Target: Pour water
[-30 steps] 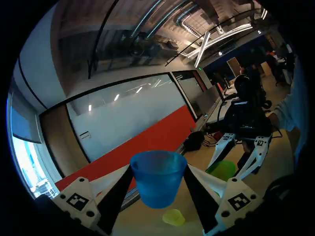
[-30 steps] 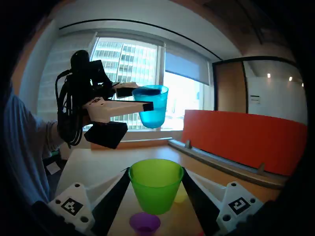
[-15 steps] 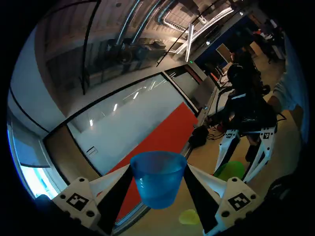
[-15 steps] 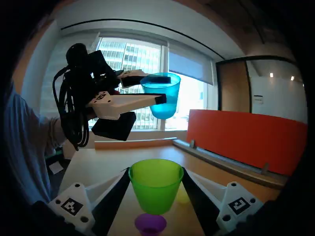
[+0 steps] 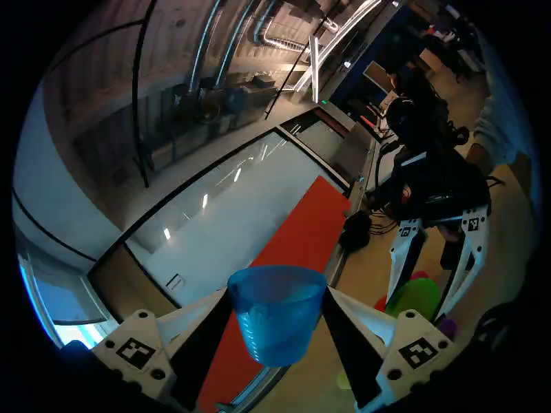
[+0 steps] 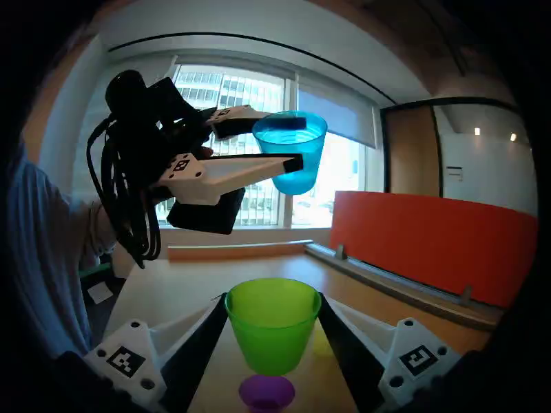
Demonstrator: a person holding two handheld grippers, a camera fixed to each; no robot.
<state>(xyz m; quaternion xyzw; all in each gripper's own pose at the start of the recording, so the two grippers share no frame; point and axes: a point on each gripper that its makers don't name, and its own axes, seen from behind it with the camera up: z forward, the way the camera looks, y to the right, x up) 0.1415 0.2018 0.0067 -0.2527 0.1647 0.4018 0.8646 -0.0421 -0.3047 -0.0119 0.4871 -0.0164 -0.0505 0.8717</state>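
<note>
1. I see a light wooden table [image 6: 172,289] with an orange partition panel [image 6: 441,241] along its far edge.
2. The left gripper [image 6: 295,143] is held by an arm in a blue sleeve [image 6: 41,261] and raised high over the table. Both fingers clamp a translucent blue plastic cup [image 5: 277,323].
3. The right gripper [image 6: 273,320] sits lower, with its fingers pressed on both sides of a translucent green plastic cup [image 6: 272,337].
4. The blue cup hangs in the air above and beyond the green cup, well apart from it and slightly tipped. I can't tell the water level.
5. A small purple cup [image 6: 267,394] stands on the table below the green cup, well in from the panel edge.
6. A small yellow cup [image 6: 321,342] stands behind the green cup, partly hidden.
</note>
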